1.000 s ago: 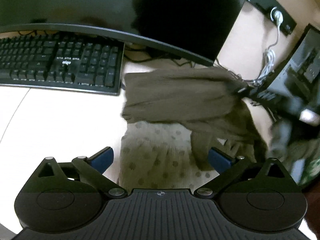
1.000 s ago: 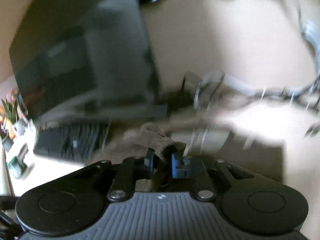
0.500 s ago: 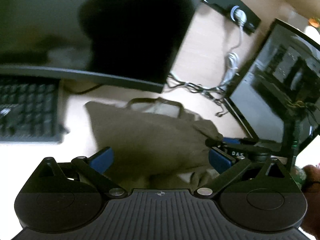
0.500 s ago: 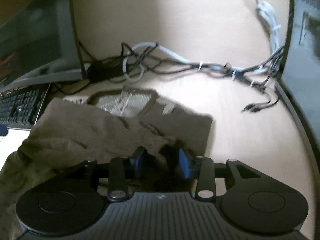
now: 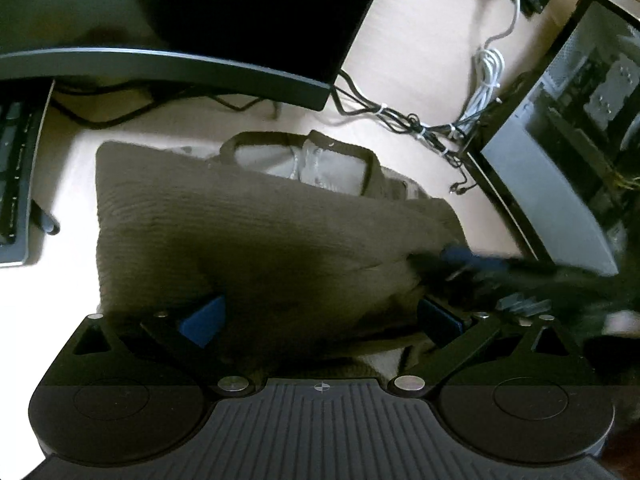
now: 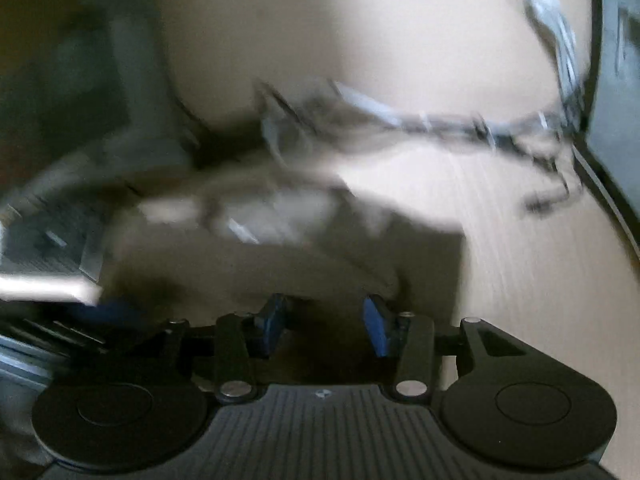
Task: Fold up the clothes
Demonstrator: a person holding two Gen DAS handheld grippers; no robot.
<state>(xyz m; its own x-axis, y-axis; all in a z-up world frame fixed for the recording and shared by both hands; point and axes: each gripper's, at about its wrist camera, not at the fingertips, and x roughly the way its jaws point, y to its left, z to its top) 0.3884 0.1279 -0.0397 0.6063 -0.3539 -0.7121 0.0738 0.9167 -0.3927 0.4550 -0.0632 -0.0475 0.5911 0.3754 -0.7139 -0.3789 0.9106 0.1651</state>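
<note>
An olive-brown knit garment [image 5: 260,232] lies folded on the desk, its pale lined neck opening [image 5: 304,164] at the far edge. My left gripper [image 5: 320,318] hovers open over its near part, blue pads wide apart. My right gripper [image 6: 326,322] is open with nothing between its pads, just above the garment's right end [image 6: 360,256]; this view is blurred by motion. The right gripper also shows as a dark blur at the garment's right edge in the left wrist view [image 5: 472,264].
A curved monitor [image 5: 200,20] stands behind the garment, a keyboard [image 5: 16,184] at the left. A second screen [image 5: 560,140] is at the right. A bundle of cables [image 5: 420,124] runs along the wall behind. Bare desk [image 6: 540,280] lies right of the garment.
The right gripper carried the garment's edge over onto the garment, then opened and let it go. The left gripper moved forward over the garment, staying open.
</note>
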